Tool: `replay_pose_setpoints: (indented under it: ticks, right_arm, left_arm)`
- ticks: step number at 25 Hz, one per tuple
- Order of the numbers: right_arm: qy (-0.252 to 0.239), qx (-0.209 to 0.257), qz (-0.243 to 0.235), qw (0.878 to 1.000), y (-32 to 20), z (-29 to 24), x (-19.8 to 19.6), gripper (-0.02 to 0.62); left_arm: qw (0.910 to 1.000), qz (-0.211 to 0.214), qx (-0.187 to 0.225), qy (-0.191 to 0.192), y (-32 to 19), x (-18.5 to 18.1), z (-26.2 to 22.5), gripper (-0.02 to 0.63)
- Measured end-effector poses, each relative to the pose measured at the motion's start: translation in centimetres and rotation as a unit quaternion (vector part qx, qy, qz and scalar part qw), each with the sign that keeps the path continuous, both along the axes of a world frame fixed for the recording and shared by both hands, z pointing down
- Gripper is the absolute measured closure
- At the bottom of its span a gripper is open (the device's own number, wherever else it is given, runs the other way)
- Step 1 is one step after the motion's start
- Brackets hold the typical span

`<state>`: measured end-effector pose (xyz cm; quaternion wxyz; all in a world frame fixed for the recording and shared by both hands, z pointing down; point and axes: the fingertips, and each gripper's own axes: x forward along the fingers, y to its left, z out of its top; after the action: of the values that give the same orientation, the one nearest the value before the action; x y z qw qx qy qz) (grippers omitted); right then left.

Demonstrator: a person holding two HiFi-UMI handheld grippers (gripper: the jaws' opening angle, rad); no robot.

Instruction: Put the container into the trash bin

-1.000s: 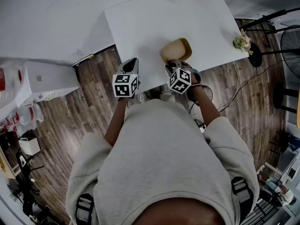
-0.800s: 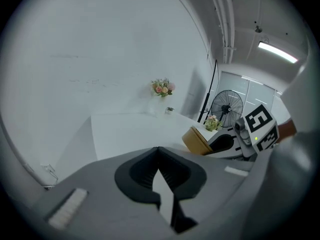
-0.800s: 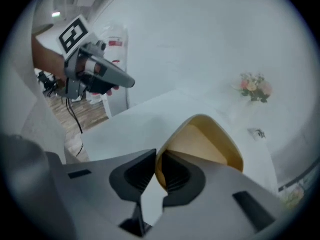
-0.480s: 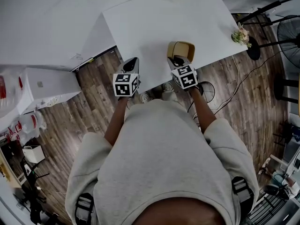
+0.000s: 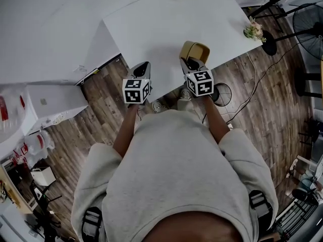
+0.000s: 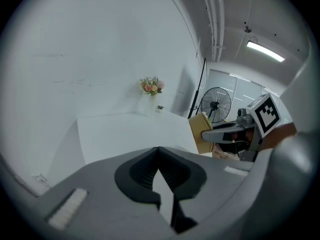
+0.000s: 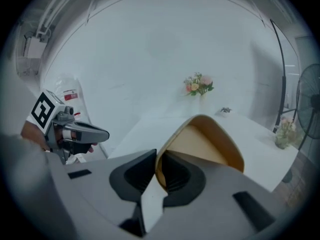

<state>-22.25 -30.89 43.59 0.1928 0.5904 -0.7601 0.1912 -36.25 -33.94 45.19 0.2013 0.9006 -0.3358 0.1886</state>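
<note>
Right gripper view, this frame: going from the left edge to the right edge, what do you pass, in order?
left gripper → container → small flower bunch at the table's right corner → fan. The pink flowers by the wall sit above the container, so they are left out of the order.

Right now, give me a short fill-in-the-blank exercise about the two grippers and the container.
The right gripper grips the tan container by its ____.
The left gripper is shut and holds ____.
The flowers stand on the ____ table.
Missing words: rim; nothing; white.
</note>
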Motion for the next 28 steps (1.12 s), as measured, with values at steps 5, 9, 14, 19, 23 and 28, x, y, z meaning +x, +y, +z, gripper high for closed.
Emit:
replay_pose_setpoints:
  ticks: [5,9,14,19,23,28]
  right_arm:
    - [0.006,0.003,0.028,1.000,1.4,-0.1,2.0,0.550]
    - [0.010,0.008,0.048,0.999,2.6,-0.4,3.8,0.551]
    - [0.011,0.018,0.082,0.996,4.9,-1.1,7.2,0.550]
    - [0.012,0.022,0.124,0.992,8.2,-1.5,12.1,0.551]
    - [0.016,0.023,0.161,0.987,11.7,-1.7,16.4,0.551]
    - [0.017,0.018,0.210,0.977,17.3,-1.5,22.0,0.551]
  left_arm:
    - [0.9996,0.028,-0.003,-0.005,0.7,2.0,0.3,0.595]
    - [0.9985,0.054,0.001,-0.007,1.2,4.3,0.2,0.595]
    - [0.9959,0.090,0.004,-0.010,2.7,8.3,-0.3,0.595]
    - [0.9910,0.133,0.010,-0.015,5.0,13.4,-0.6,0.595]
    - [0.9852,0.170,0.015,-0.017,7.2,18.1,-1.0,0.595]
    - [0.9773,0.211,0.016,-0.016,10.8,24.0,-1.7,0.595]
